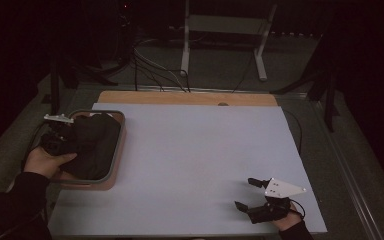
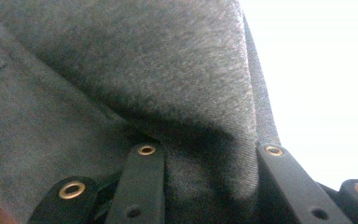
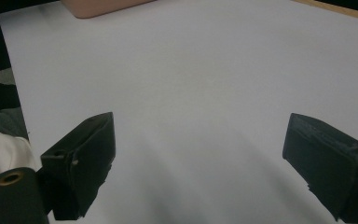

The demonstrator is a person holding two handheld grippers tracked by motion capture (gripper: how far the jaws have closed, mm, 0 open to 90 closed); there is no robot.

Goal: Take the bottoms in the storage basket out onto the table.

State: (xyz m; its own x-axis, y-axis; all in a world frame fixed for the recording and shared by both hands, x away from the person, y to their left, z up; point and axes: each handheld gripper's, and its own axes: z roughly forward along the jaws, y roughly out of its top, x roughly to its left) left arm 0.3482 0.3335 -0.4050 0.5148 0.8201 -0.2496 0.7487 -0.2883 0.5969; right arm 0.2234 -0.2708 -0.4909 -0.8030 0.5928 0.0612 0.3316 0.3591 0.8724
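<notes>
A dark grey cloth point(image 1: 96, 145) lies bunched in a shallow basket with a grey rim point(image 1: 120, 134) at the table's left edge. My left gripper point(image 1: 61, 136) reaches into the basket and is shut on the cloth. In the left gripper view a fold of the grey cloth point(image 2: 168, 84) is pinched between the two black jaws of the left gripper point(image 2: 209, 156). My right gripper point(image 1: 246, 194) rests low near the front right of the table. Its jaws stand wide open with nothing between them, as the right gripper view shows point(image 3: 198, 149).
A pale sheet point(image 1: 200, 145) covers most of the wooden tabletop. In the right gripper view a corner of the pinkish basket point(image 3: 102, 5) sits at the far edge. Behind the table are cables and a white stand point(image 1: 185, 45) on a dark floor.
</notes>
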